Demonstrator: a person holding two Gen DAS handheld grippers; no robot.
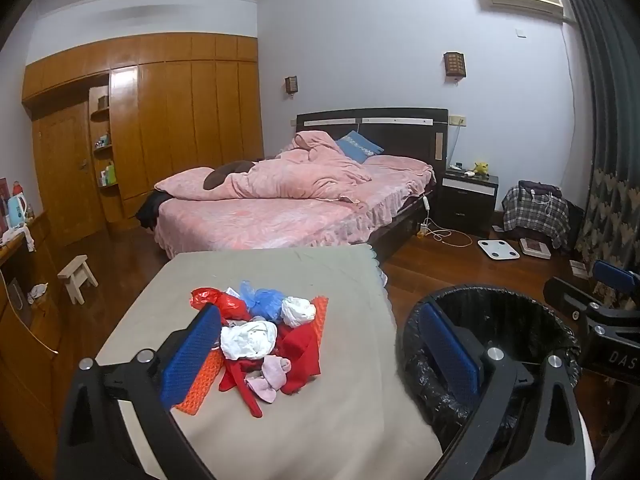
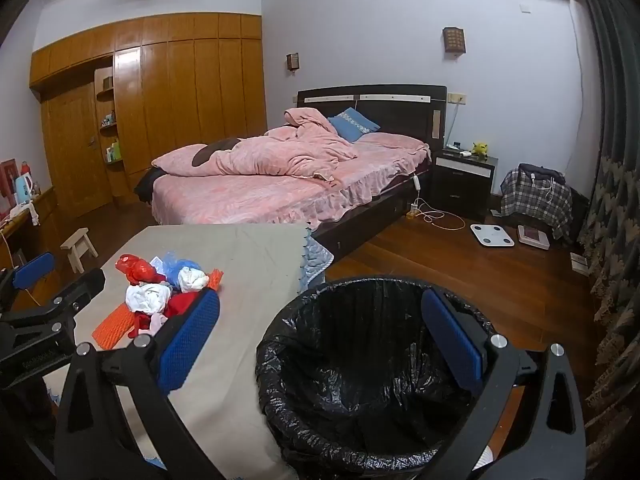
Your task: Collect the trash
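Your left gripper (image 1: 320,356) has its jaws spread fully apart with nothing between the blue pads (image 1: 190,360); it hangs above the near edge of the table (image 1: 340,420), tilted downward. Your right gripper (image 2: 320,340) is likewise wide open and empty, positioned above the trash bin (image 2: 360,380).

From the left gripper, the trash pile (image 1: 260,332) lies at 12 o'clock on the grey tablecloth (image 1: 240,272). The pile consists of a red bag (image 1: 218,300), a blue bag (image 1: 260,300), white crumpled wads (image 1: 248,340), red cloth (image 1: 300,356), a pink scrap (image 1: 268,380) and an orange mesh sheet (image 1: 200,380). No pad touches it.

The bin, lined with a black bag (image 2: 312,360), stands just beside the table at 3 o'clock of the left gripper.

Beyond the table at 12 o'clock stands a bed (image 1: 280,208) with pink covers; a wooden wardrobe (image 1: 160,120) is at 10 o'clock.
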